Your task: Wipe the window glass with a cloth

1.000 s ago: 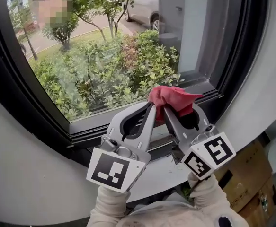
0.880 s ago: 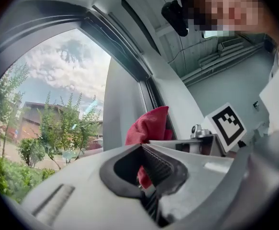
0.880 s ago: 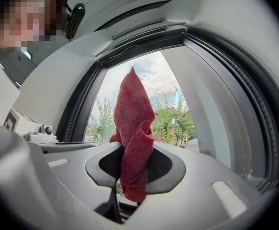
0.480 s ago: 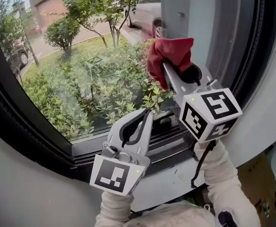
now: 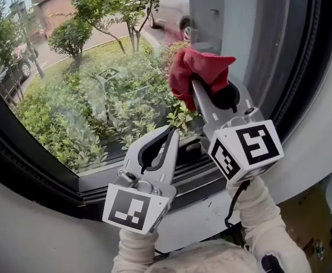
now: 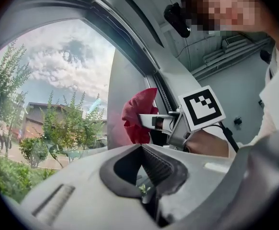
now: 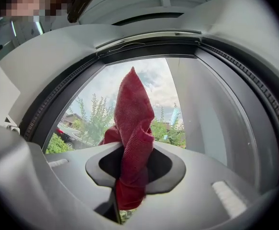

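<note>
A crumpled red cloth [image 5: 199, 73] is pinched in my right gripper [image 5: 196, 90], which is shut on it and raised in front of the window glass [image 5: 91, 78] near the pane's right side. In the right gripper view the cloth [image 7: 133, 123] sticks up from between the jaws against the pane. Whether the cloth touches the glass I cannot tell. My left gripper [image 5: 170, 132] is lower, by the bottom frame, shut with nothing in it. From the left gripper view the cloth [image 6: 135, 114] and the right gripper [image 6: 140, 120] show ahead and to the right.
A dark window frame [image 5: 154, 178] runs along the bottom and up the right side [image 5: 288, 67]. Below it is a white sill [image 5: 203, 218]. A brown cardboard box [image 5: 316, 223] sits at the lower right. Bushes, trees and a parked car lie outside.
My right gripper has lifted the cloth from sill height up in front of the glass, then drifted slightly left. The left gripper has barely moved.
</note>
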Motion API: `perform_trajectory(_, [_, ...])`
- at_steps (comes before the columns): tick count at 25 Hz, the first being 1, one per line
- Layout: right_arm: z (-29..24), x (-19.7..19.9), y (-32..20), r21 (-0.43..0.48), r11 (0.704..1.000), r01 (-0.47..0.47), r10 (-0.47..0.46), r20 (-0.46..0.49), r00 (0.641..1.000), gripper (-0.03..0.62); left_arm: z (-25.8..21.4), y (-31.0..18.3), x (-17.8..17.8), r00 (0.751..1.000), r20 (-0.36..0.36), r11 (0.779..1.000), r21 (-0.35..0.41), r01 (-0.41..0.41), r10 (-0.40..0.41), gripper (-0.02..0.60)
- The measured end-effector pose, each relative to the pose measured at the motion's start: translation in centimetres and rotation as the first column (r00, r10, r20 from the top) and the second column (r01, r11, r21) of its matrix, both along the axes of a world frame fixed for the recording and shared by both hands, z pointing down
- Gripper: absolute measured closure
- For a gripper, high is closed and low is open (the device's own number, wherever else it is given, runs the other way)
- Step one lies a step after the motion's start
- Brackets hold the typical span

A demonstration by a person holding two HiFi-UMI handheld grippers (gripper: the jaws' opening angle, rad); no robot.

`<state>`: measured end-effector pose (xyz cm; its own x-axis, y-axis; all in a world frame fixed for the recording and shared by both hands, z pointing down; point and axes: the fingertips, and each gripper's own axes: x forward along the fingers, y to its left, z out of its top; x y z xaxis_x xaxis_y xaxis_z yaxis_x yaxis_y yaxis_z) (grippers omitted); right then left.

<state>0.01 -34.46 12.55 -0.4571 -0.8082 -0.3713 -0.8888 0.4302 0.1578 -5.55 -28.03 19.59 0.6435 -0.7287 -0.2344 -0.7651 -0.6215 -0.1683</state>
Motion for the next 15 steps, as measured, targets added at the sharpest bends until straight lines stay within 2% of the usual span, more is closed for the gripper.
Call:
perform_trajectory(7, [-0.7, 2.0, -0.5, -0.001, 0.999, 0.038, -0.038, -0.053, 0.998, 0.471, -0.3, -0.7, 2.5, 1.0, 0.013, 1.0, -0.003, 0.003, -0.003, 0.581])
perform_trajectory(15, [-0.3, 8.5, -2.5, -0.009, 0.999, 0.033, -0.033, -0.031, 0.999, 0.471, 0.1, -2.2, 6.8, 1.0, 0.018, 1.0, -0.002, 0.015, -0.015, 0.581])
